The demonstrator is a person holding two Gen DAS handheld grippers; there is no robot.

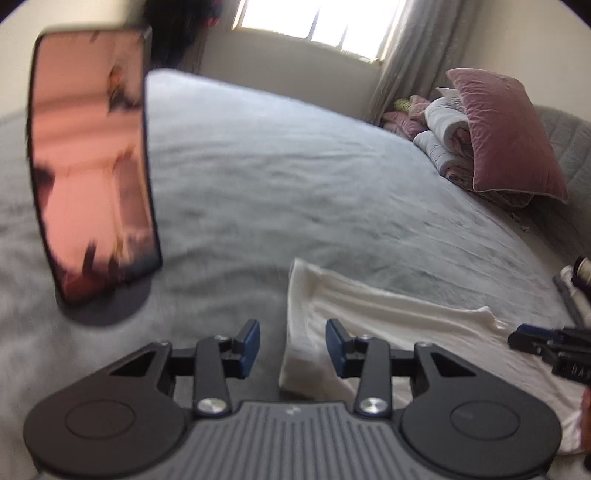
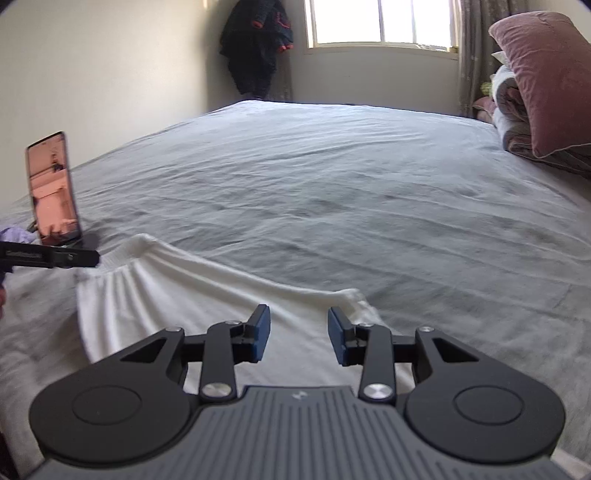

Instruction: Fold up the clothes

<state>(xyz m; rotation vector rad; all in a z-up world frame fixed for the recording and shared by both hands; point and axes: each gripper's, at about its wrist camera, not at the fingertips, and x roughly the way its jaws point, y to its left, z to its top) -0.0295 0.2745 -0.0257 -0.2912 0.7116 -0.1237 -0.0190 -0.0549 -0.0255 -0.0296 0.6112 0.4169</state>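
Both pairs of jaws stand partly open with nothing gripped: the left gripper [image 1: 292, 349] has its blue pads [image 1: 249, 347] apart above the left end of the white garment [image 1: 369, 317], whose folded edge shows in the gap between them without touching either pad, and the right gripper [image 2: 298, 338] has its pads [image 2: 263, 334] likewise apart above the garment's right end [image 2: 207, 295], with white cloth visible between and below them. No container is in view. The garment is a white ribbed knit piece, laid flat in a long folded band on the grey bedspread [image 1: 295, 177], with a thick rolled fold along its far edge, a gathered, pleated patch near its left end and a small bunched corner at its right end. It lies at the near edge of the bed, directly under both grippers, which sit at opposite ends of it; each gripper's black tip shows at the side of the other's view. Just beyond the garment's left end a phone [image 2: 53, 188] with a pinkish screen stands upright on a dark round stand. Well beyond the garment, at the bed's right side, a mauve velvet pillow [image 1: 506, 133] leans on rolled bedding [image 1: 447, 144]. Behind the bed are a bright window [image 2: 380, 22] with a curtain and dark clothing [image 2: 258, 44] hanging in the corner.
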